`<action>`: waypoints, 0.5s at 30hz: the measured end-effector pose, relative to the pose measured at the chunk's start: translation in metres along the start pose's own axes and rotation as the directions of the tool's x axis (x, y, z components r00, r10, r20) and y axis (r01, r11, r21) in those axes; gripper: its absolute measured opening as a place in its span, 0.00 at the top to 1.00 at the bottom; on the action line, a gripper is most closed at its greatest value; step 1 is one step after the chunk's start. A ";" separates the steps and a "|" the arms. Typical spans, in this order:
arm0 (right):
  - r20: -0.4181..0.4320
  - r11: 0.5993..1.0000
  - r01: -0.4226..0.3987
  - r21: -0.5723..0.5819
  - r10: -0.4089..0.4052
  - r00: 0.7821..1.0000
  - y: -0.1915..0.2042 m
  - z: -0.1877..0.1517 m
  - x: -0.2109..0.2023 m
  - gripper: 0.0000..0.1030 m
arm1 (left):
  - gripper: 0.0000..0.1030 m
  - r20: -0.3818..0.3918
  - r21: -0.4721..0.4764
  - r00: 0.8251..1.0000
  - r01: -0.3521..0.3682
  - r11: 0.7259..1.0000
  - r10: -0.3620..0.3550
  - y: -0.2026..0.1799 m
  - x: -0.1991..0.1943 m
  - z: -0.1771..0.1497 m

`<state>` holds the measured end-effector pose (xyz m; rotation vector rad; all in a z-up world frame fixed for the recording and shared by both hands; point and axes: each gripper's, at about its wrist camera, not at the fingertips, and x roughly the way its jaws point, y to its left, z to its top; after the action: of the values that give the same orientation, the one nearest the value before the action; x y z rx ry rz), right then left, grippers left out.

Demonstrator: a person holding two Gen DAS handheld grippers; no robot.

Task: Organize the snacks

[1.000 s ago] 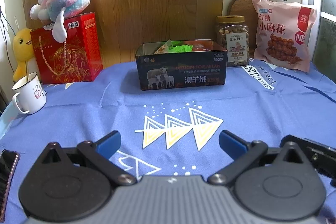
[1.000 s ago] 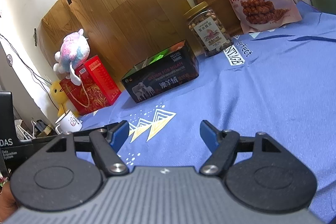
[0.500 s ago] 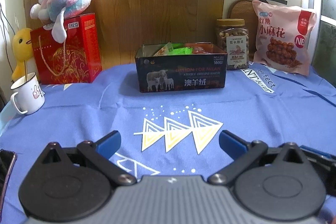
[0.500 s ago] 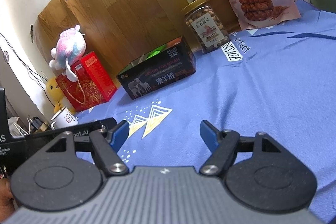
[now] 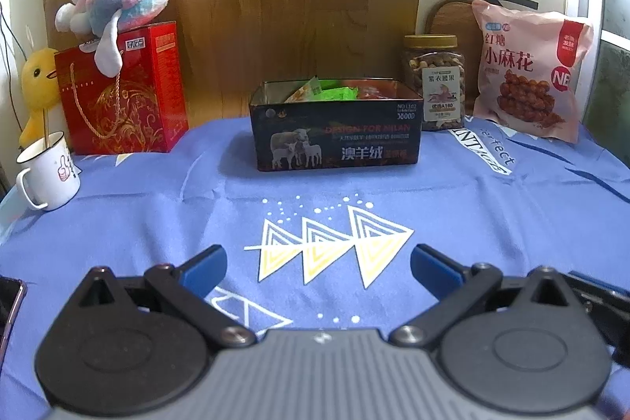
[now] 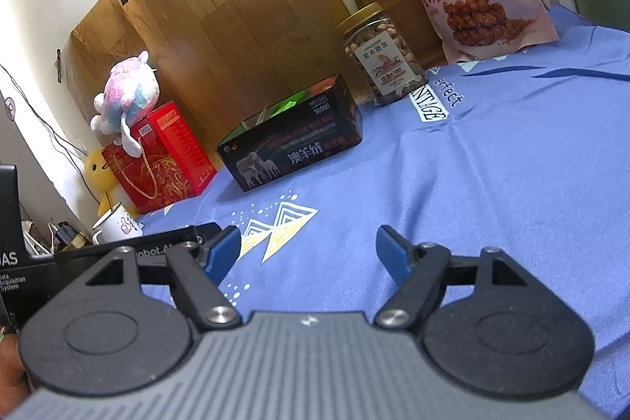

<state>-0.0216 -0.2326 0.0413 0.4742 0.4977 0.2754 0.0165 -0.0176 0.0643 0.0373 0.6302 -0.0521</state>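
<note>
Left gripper [image 5: 317, 266] and right gripper [image 6: 309, 247] both gape wide, holding nothing, low in frame; snack tin [image 5: 336, 132] at centre

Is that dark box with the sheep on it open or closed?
Open. The dark box has no lid on it, and green and orange snack packets show above its rim. How full it is cannot be told.

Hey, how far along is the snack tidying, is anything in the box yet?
Done: the dark box already holds some green and orange packets. In hand: nothing; the left gripper and right gripper are both open and empty over the blue cloth. Left: the nut jar and pink snack bag stand outside the box by the wall.
</note>
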 end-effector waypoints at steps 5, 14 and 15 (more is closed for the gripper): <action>-0.002 1.000 0.024 -0.016 -0.024 1.000 0.002 -0.001 -0.005 0.24 | 0.00 0.017 0.011 1.000 -0.003 1.000 0.002 -0.004 0.000 0.001; -0.012 0.992 0.109 -0.069 -0.110 0.994 0.000 -0.011 -0.013 0.24 | 0.00 0.045 0.038 0.998 0.043 0.998 -0.044 -0.019 0.004 0.007; -0.013 0.991 0.113 -0.068 -0.115 0.993 -0.001 -0.011 -0.013 0.24 | 0.00 0.045 0.035 0.998 0.045 0.998 -0.046 -0.019 0.005 0.007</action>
<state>-0.0380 -0.2341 0.0374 0.3770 0.5283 0.1858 0.0236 -0.0376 0.0666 0.0548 0.5842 -0.1075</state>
